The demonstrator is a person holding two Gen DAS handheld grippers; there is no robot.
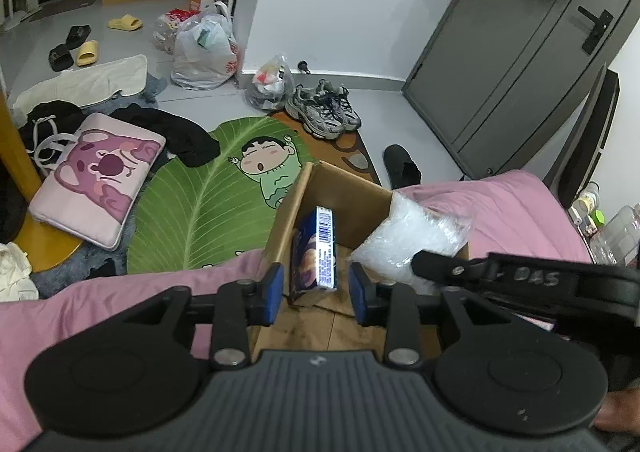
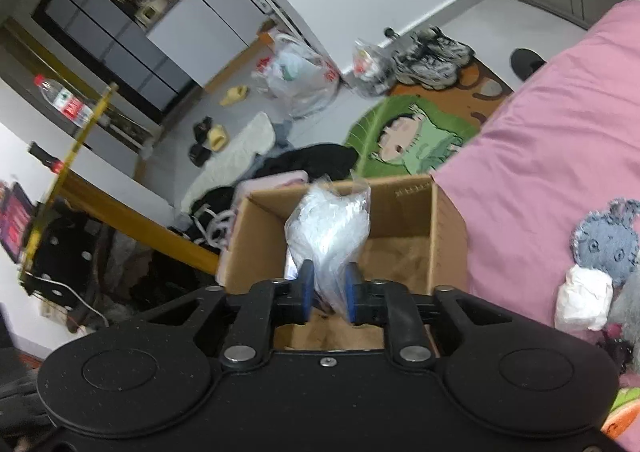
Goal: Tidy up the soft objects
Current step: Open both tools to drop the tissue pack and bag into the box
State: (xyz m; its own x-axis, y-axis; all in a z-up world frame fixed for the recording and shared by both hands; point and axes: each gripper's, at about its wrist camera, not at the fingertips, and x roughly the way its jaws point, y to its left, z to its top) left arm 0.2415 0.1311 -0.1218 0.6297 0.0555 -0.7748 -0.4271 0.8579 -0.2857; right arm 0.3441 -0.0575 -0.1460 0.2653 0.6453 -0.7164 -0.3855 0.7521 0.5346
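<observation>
An open cardboard box [image 1: 340, 188] stands on the pink bed; it also shows in the right wrist view [image 2: 404, 208]. A blue packet [image 1: 316, 252] stands on end inside it by the left wall. My left gripper [image 1: 316, 292] is open and empty above the box's near side, with the packet just beyond its fingertips. My right gripper [image 2: 329, 296] is shut on a clear plastic bag of white stuff [image 2: 326, 228] and holds it over the box. In the left wrist view the bag [image 1: 412, 236] hangs over the box's right wall.
The pink bedsheet [image 2: 552, 140] spreads to the right, with a grey plush toy [image 2: 604, 244] and a white soft bundle [image 2: 584, 302] on it. On the floor lie a green cartoon rug [image 1: 208, 196], a pink pouch [image 1: 100, 176], dark clothes [image 1: 176, 132], sneakers [image 1: 324, 108] and plastic bags [image 1: 204, 48].
</observation>
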